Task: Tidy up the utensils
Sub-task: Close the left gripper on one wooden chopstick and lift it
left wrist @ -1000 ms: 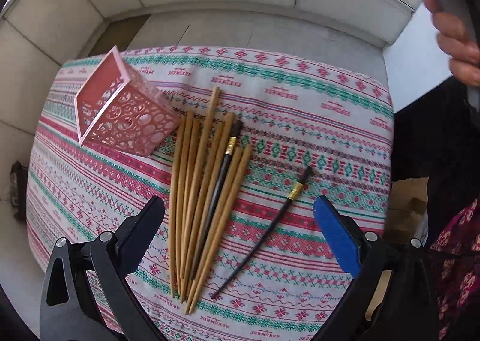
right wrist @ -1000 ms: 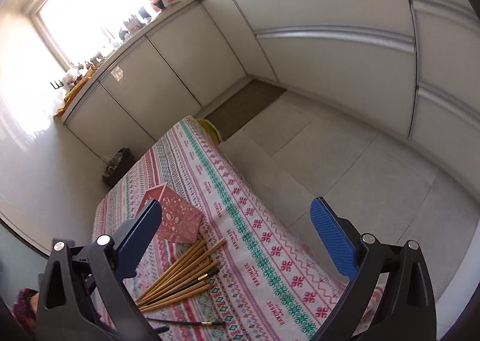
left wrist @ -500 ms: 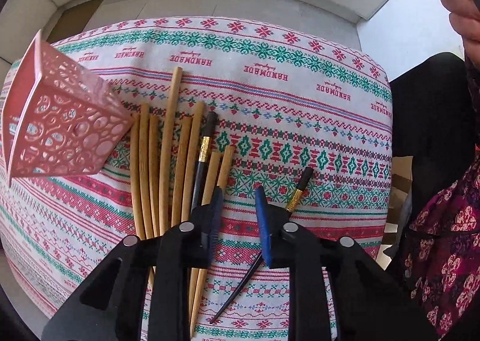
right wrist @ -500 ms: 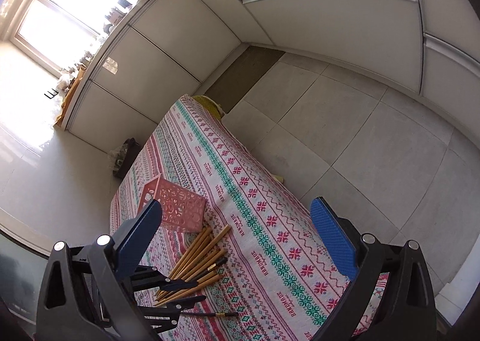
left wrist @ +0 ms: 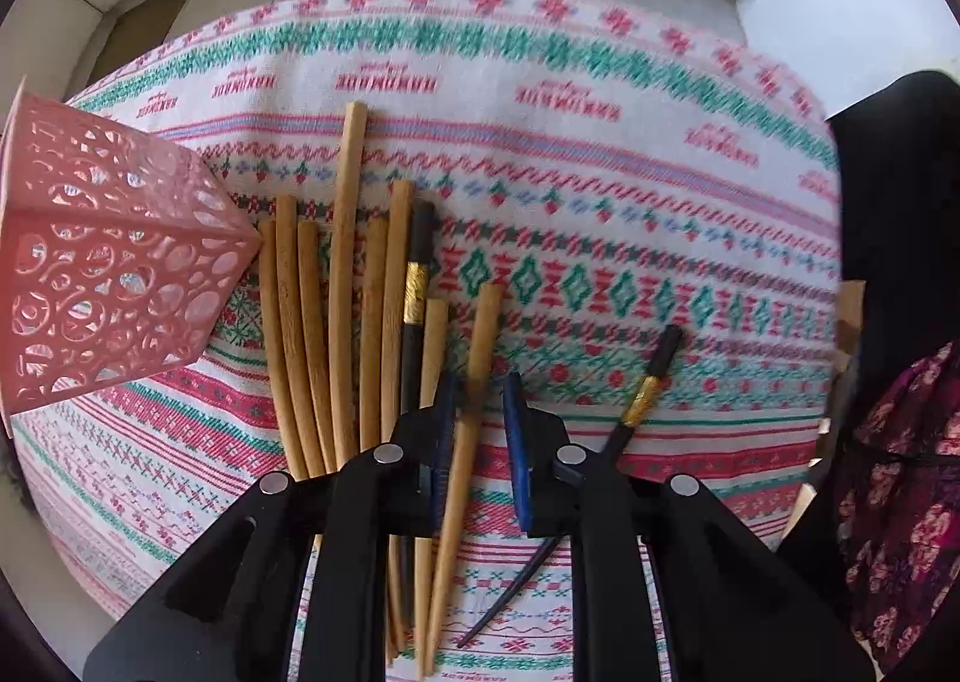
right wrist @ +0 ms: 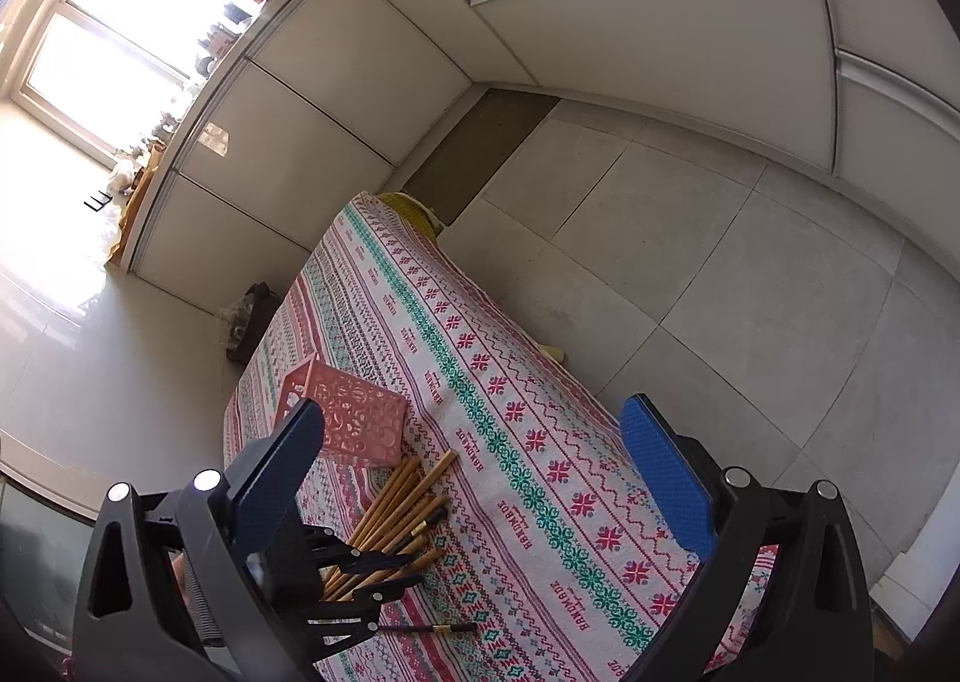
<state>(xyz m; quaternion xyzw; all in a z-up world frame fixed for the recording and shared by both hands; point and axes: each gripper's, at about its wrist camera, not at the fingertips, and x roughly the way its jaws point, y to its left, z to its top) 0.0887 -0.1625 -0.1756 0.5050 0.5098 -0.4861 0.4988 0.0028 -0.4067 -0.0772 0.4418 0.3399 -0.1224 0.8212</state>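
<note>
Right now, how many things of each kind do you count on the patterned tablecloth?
Wooden chopsticks: 8
Black chopsticks: 2
Pink perforated holder: 1
Total: 11

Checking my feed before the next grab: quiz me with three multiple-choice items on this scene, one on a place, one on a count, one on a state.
1. In the left wrist view, where is the pink perforated plastic holder relative to the row of wooden chopsticks?
A. left of it
B. right of it
C. on top of it

2. How many black chopsticks with gold bands lie on the patterned tablecloth?
A. one
B. two
C. four

3. How do the right tongs stand?
A. shut on a chopstick
B. wide open, empty
C. shut on the holder

Key:
1 A, it sits by the row's left edge.
2 B, one is in the row and one lies apart to the right.
3 B, nothing is held between them.
</note>
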